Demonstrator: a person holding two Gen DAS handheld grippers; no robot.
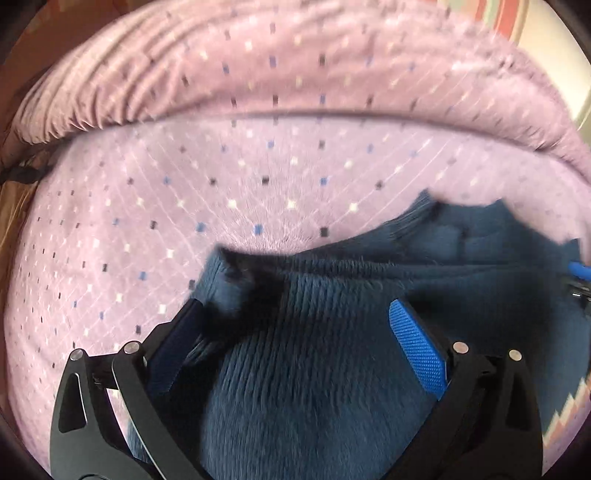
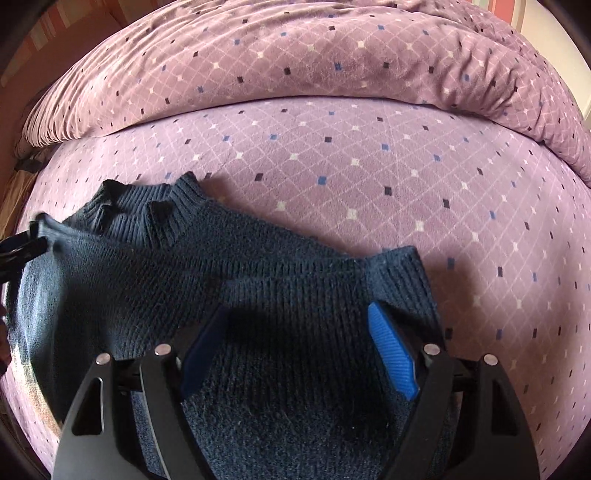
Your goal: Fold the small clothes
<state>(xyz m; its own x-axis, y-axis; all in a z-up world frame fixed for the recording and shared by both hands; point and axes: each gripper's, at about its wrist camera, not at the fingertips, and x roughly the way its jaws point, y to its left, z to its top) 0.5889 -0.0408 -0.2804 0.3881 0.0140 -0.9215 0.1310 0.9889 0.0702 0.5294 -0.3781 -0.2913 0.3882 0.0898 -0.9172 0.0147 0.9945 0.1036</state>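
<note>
A small dark blue knitted sweater (image 2: pixel 258 288) lies on a purple patterned bed cover (image 2: pixel 369 166). Its ribbed collar (image 2: pixel 147 210) points to the far left in the right wrist view. My right gripper (image 2: pixel 295 325) is open, its blue pads either side of the sweater's knit near a ribbed cuff (image 2: pixel 399 273). My left gripper (image 1: pixel 295 325) is open too, with the sweater (image 1: pixel 314 350) bunched between its fingers. The left wrist view is blurred. The left gripper's tip also shows at the left edge of the right wrist view (image 2: pixel 22 247), by the sweater's edge.
A rolled purple duvet (image 2: pixel 295 62) runs across the back of the bed. Brown bedding or wood (image 1: pixel 14 184) shows at the far left edge. A striped wall (image 1: pixel 498 18) is beyond the bed at top right.
</note>
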